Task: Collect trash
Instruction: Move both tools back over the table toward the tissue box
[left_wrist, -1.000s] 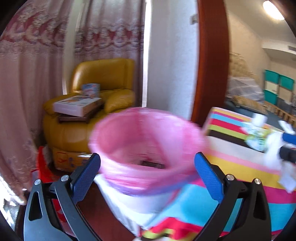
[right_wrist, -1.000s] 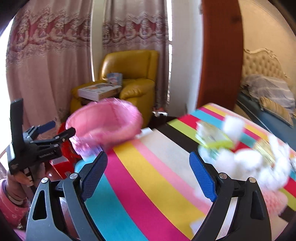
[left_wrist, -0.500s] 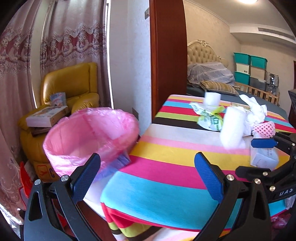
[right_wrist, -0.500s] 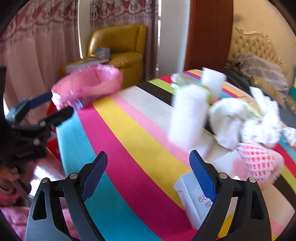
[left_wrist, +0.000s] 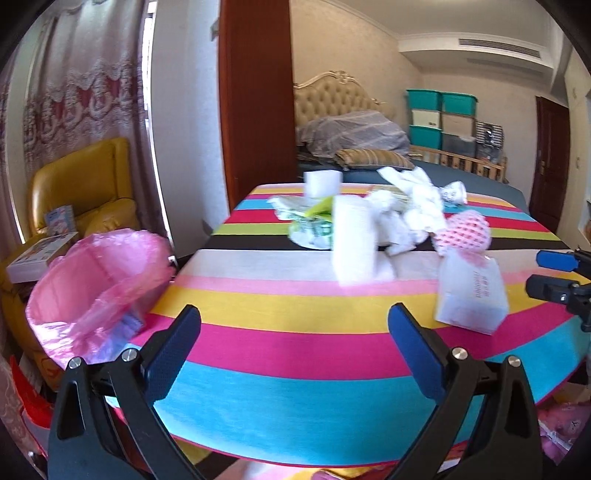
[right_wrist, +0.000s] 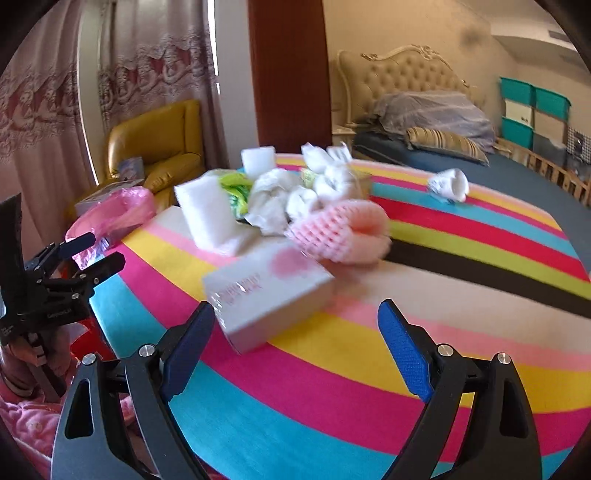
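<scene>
Left wrist view: left gripper (left_wrist: 293, 347) low over the near blue-and-pink stripes of the desk (left_wrist: 295, 332), fingers (left_wrist: 171, 352) spread wide, nothing between them. Trash heaped toward the far middle of the desk: white foam block (left_wrist: 352, 242) upright, crumpled paper (left_wrist: 413, 210) behind it, pink foam net (left_wrist: 463, 230) to the right, white box (left_wrist: 471, 293) nearer and to the right, well ahead of the fingers. Bin with a pink bag (left_wrist: 92, 288) off the desk's left edge, mouth open and facing up. Right gripper (left_wrist: 556, 273) poking in at the right edge, close to the box.

Right wrist view: right gripper (right_wrist: 295, 339) aimed at the same heap, fingers (right_wrist: 404, 349) wide apart and empty. White box (right_wrist: 269, 295) straight ahead, just beyond the left finger, long axis running from lower left up to the right, so slanted across the gap. Pink foam net (right_wrist: 338, 230) touching its far end; foam block (right_wrist: 207, 218) and crumpled paper (right_wrist: 275, 201) behind. Bin with pink bag (right_wrist: 114, 214) far left, beyond the left gripper (right_wrist: 92, 253).

Likely first pick: the box, clearly nearer the right gripper; a wrist turn probably needed to close across its short side.
</scene>
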